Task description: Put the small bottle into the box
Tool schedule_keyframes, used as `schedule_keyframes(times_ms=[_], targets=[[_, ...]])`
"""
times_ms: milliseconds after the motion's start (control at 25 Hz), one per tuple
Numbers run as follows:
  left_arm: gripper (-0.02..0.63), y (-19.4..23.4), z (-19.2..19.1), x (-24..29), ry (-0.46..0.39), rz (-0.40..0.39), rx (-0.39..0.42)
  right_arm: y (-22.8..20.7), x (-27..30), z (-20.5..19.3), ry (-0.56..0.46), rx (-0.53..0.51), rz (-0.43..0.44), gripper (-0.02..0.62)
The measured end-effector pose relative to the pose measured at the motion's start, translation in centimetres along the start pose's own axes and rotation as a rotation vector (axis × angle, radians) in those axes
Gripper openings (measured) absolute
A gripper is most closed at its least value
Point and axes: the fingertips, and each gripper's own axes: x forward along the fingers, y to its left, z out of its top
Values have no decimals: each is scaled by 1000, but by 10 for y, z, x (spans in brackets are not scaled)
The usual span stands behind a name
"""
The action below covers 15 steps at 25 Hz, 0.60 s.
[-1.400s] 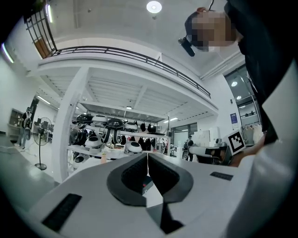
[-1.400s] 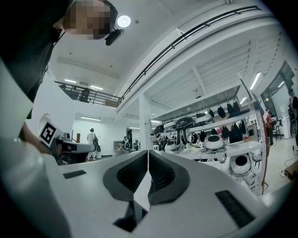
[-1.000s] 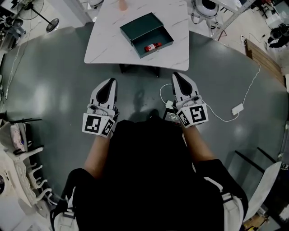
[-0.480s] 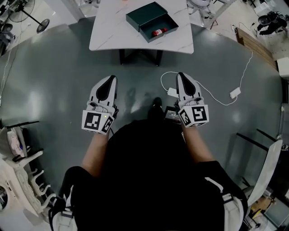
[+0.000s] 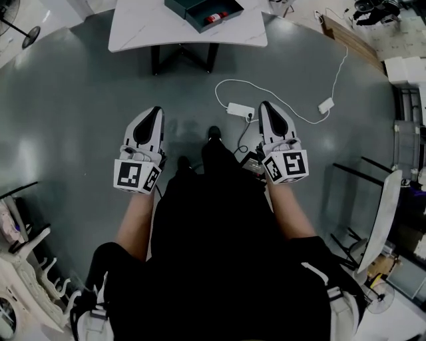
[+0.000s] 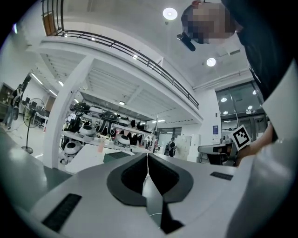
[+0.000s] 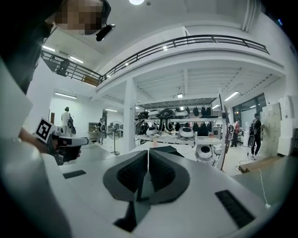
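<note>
The small red bottle (image 5: 213, 17) lies inside the open dark green box (image 5: 194, 8), which stands on the white marble table (image 5: 140, 30) at the top edge of the head view. Both grippers are held over the grey floor, well short of the table. My left gripper (image 5: 155, 110) is shut, its jaws pressed together with nothing between them. My right gripper (image 5: 265, 105) is likewise shut and empty. The left gripper view shows the box (image 6: 118, 156) far off beyond the shut jaws, and in the right gripper view the box (image 7: 164, 149) is just as distant.
A white power strip (image 5: 239, 110) with a looping cable and an adapter (image 5: 326, 105) lie on the floor in front of the right gripper. White racks (image 5: 26, 266) stand at the left. A wooden board (image 5: 349, 41) leans at the upper right. Shelves with equipment (image 7: 177, 125) stand behind the table.
The person has stepped back from the table, which has slid to the top of the head view; more floor and the power strip now show. Both grippers stay shut and empty.
</note>
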Motion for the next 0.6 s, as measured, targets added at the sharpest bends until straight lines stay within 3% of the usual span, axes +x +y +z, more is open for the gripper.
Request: schedule_keyframes(times_ms=[280, 600], targets=[[20, -48, -8, 5, -37, -23, -6, -13, -31, -1, 15, -18, 62, 35], [20, -101, -7, 5, -6, 21, 30, -33, -42, 3, -41, -18, 207, 34]])
